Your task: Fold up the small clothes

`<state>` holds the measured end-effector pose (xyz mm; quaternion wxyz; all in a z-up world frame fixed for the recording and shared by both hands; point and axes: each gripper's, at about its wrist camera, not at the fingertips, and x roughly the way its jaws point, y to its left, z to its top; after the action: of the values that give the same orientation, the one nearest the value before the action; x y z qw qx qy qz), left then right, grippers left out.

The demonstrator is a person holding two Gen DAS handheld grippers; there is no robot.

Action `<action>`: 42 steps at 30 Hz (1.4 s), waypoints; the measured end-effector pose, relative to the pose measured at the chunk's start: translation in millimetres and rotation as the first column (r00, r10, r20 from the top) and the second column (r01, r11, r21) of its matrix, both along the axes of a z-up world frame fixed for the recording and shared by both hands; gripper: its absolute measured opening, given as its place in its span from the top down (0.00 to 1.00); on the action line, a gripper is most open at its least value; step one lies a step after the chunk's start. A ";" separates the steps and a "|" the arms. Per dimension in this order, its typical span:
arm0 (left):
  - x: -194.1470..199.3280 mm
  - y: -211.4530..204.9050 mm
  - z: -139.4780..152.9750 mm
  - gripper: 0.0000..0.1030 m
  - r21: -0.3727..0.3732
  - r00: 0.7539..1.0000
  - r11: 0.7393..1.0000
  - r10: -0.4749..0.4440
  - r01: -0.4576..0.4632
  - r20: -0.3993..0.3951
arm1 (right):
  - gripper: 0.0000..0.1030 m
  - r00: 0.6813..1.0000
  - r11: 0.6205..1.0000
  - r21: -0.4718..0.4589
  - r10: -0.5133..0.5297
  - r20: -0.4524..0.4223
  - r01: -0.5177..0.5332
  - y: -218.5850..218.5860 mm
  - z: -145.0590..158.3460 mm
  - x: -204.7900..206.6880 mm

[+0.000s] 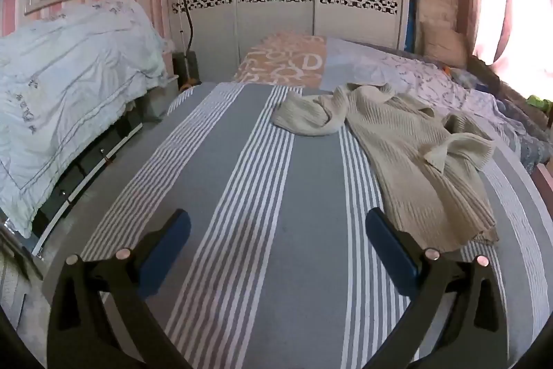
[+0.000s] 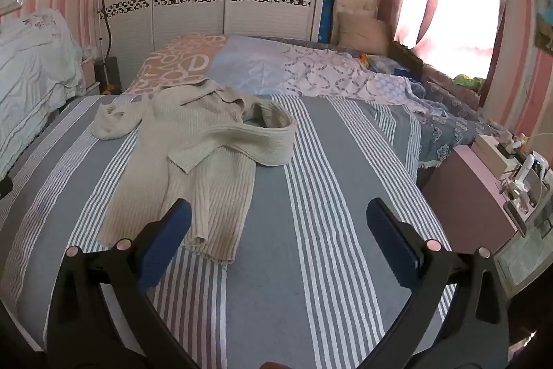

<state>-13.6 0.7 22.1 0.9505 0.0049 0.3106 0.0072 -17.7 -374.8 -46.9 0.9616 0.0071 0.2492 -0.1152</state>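
Your left gripper (image 1: pixel 276 230) and right gripper (image 2: pixel 276 220) both hang above the near end of the bed (image 1: pixel 242 196), fingers spread wide and holding nothing. That makes sense if you are only sizing up the job: neither tool touches cloth yet.

The sweater (image 1: pixel 408 154) lies crumpled on the striped cover, toward the right edge of the bed in the left wrist view and left of the middle in the right wrist view, so it sits between your two tools. Its hem points to the near end and its collar to the far end, where the pillows (image 2: pixel 193 64) lie. One sleeve (image 2: pixel 114 123) is bunched out toward the left edge; the other sleeve (image 2: pixel 255 140) loops back across the chest, its cuff resting on the body.

Folding has not begun, by my reading. You will likely want the looped sleeve drawn out flat first, since a fold over that lump would come out crooked. The ribbed knit looks soft and stretchy; pinch a full thickness or it may slip.
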 end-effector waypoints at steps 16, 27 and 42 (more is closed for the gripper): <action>11.2 -10.1 -4.4 0.02 0.032 0.997 0.997 -0.071 0.071 0.000 | 0.03 1.000 1.000 0.003 -0.001 -0.012 0.001 -3.5 -6.1 10.2; 14.6 -7.4 -0.3 0.02 0.062 0.999 0.998 0.001 -0.004 0.042 | 0.03 1.000 1.000 -0.001 0.012 -0.016 -0.012 -1.3 -8.9 17.6; 17.6 -0.4 -7.9 0.02 0.035 0.999 0.999 -0.009 0.007 0.041 | 0.03 1.000 1.000 -0.010 0.023 -0.021 -0.023 2.7 -14.2 21.2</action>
<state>4.0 0.4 14.2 0.9565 0.0224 0.2906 0.0089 3.5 -372.1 -61.1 0.9601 -0.0021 0.2589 -0.1055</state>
